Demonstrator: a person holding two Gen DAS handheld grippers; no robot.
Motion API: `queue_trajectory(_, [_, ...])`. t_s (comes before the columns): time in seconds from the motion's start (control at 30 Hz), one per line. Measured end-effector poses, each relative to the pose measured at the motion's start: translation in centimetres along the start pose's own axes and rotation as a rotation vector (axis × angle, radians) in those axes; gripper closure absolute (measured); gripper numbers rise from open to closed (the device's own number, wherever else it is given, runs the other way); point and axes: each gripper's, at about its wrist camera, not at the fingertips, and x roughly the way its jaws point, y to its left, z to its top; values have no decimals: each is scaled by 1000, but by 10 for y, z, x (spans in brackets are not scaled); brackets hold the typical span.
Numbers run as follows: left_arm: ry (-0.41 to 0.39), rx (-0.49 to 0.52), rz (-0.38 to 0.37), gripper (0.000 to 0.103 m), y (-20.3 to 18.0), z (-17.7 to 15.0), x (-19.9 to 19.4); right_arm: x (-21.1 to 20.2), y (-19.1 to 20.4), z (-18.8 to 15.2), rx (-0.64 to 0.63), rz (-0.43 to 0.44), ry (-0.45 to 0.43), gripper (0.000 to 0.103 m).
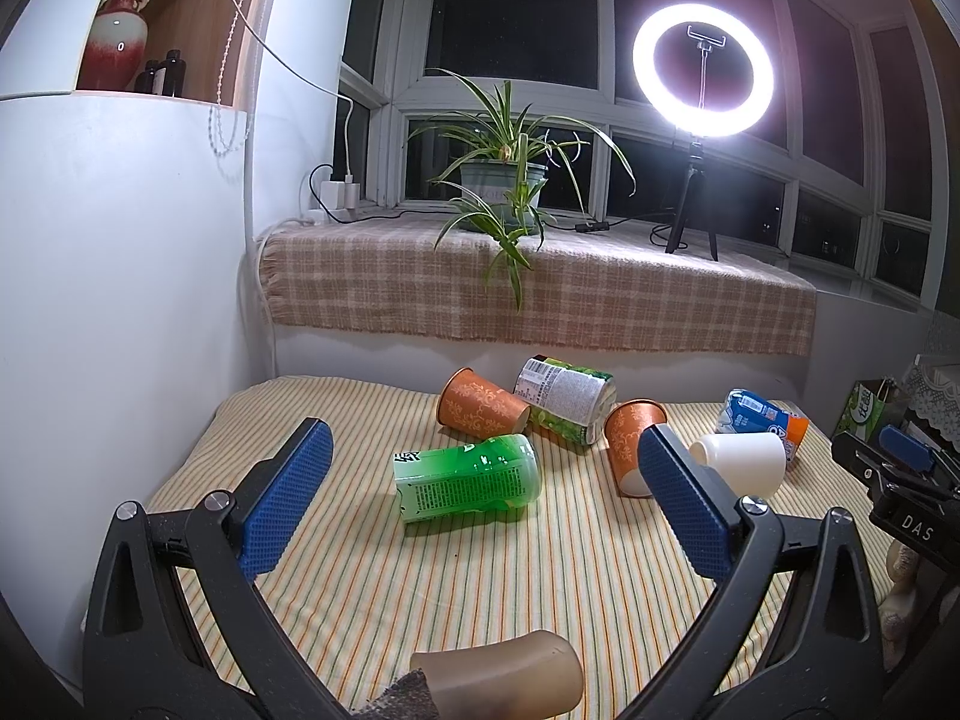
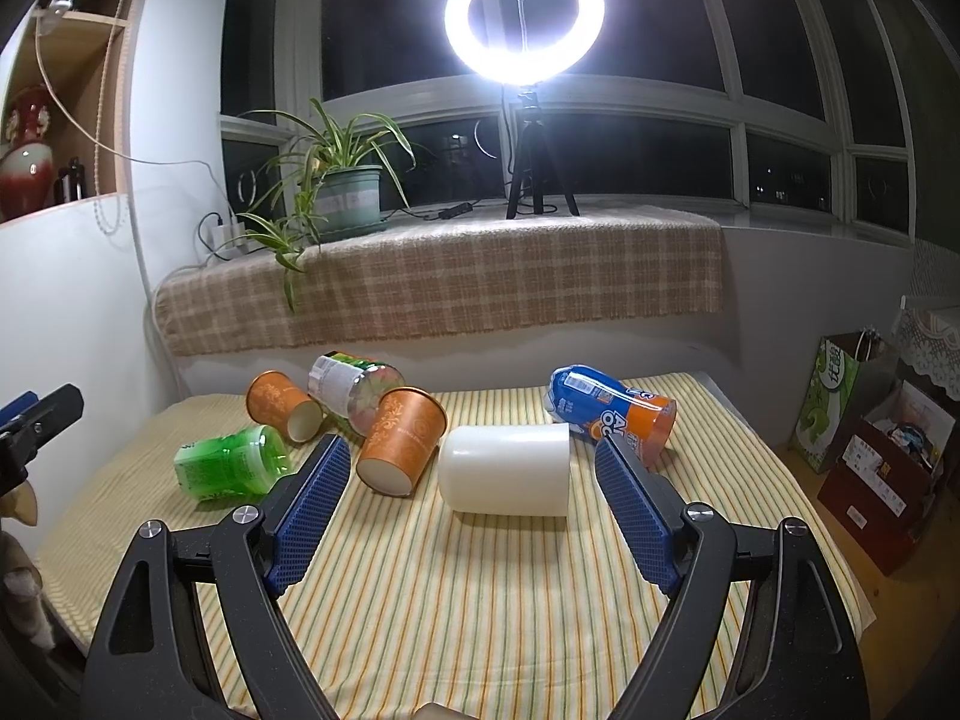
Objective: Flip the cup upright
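Several cups lie on their sides on the striped tablecloth (image 1: 384, 588). A green cup (image 1: 467, 476) lies ahead of my open left gripper (image 1: 486, 441), between its fingers. A white cup (image 2: 505, 469) lies on its side just ahead of my open right gripper (image 2: 474, 450); it also shows in the left wrist view (image 1: 739, 461). Two orange paper cups (image 2: 401, 447) (image 2: 282, 405), a clear printed cup (image 2: 354, 387) and a blue-orange cup (image 2: 612, 408) lie behind. A brown cup (image 1: 504, 678) lies under the left gripper. Both grippers are empty.
A windowsill with a plaid cloth (image 1: 540, 294), a potted plant (image 1: 501, 192) and a ring light (image 1: 702, 69) stands behind the table. A white wall (image 1: 120, 300) is at the left. Boxes (image 2: 876, 450) stand on the floor at the right.
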Motion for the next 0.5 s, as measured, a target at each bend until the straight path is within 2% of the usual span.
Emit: queue_trajectory(0.5, [4, -1, 1, 0, 0, 0, -1, 2, 1, -3, -2, 0, 8, 19])
